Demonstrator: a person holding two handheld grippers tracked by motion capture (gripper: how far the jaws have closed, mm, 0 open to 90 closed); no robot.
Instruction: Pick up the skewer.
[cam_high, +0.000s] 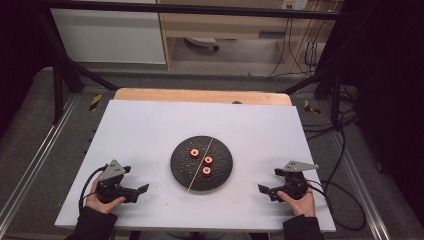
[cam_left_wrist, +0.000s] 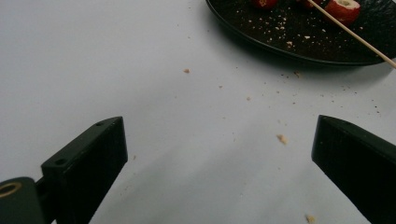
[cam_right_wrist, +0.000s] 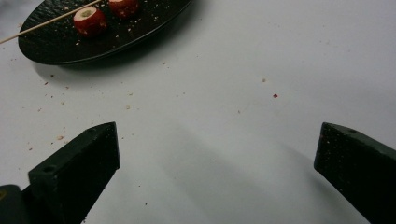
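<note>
Three red cored fruit pieces sat loose on the black plate (cam_high: 180, 172) at desk centre: one (cam_high: 194, 153) left of the skewer (cam_high: 200, 165), two (cam_high: 208, 160) (cam_high: 206, 171) right of it. None was threaded. I saw the skewer lying bare and diagonal across the plate, its near tip poking past the plate's front rim.

My left tongs (cam_high: 136, 192) rested on the white desk (cam_high: 150, 125) well left of the plate, jaws wide apart, nothing between them. The left gripper view confirmed it: bare desk and crumbs between the jaws, plate (cam_left_wrist: 261, 39) rim up at top right with a fruit piece (cam_left_wrist: 344, 9) and the skewer (cam_left_wrist: 355, 35) crossing it.

My right tongs (cam_high: 267, 192) mirrored that well right of the plate, jaws spread too, gripping nothing. In the right gripper view the plate (cam_right_wrist: 56, 49) lay at top left with two pieces (cam_right_wrist: 89, 21) (cam_right_wrist: 123, 6) and the skewer (cam_right_wrist: 46, 23) beside them.

Progress call: I judged the work as threading the fruit onto the stick, and it looked unstarted. Nothing was picked up and nothing was on the stick. Crumbs were scattered on the plate and desk, source unclear. Left to do, by my read: grab the skewer with one tongs, pinch a piece with the other, push it on, repeat for all three. Both tongs sat clear of the plate, so even the reach was pending.
</note>
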